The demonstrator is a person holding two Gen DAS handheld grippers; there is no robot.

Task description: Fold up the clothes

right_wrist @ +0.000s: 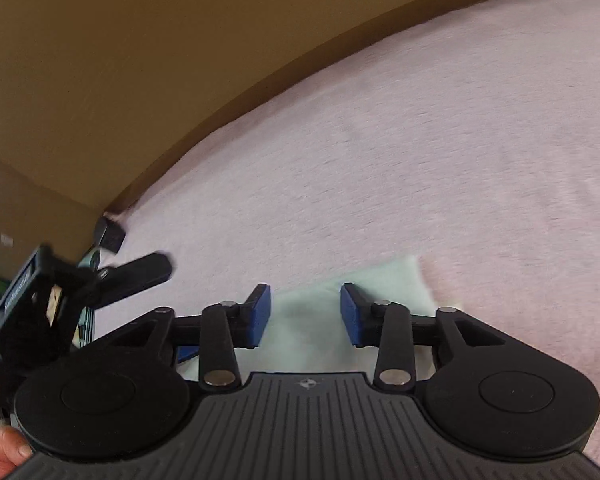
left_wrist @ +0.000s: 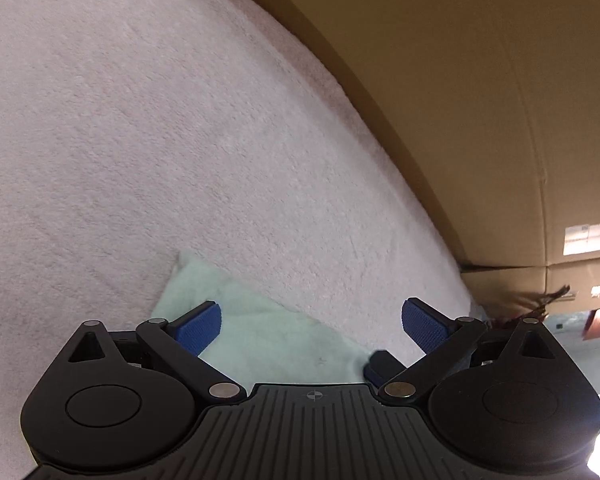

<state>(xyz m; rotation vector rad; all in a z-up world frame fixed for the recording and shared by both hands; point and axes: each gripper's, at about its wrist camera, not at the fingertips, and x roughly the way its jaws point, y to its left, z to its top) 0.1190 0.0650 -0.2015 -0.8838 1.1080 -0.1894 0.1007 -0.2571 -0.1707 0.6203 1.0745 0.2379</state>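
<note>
Presently, item one: pale mint cloth (left_wrist: 260, 336), flat on my pink fleece blanket (left_wrist: 140, 140), one corner toward the cardboard wall (left_wrist: 480, 80). Left gripper (left_wrist: 312, 322): jaws wide, straddling the cloth, not pinching. Right gripper (right_wrist: 305, 312): jaws narrower, cloth between, pads apparently not pressing. Advice to myself: seat both pads on the edge before closing, lift evenly.

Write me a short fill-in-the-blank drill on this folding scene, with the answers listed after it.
1. The small cloth between the left gripper's pads is pale ____.
2. That cloth lies on a fluffy ____ blanket.
3. The wall beside the blanket is brown ____.
4. The right gripper's pads are coloured ____.

Answers: green; pink; cardboard; blue
</note>
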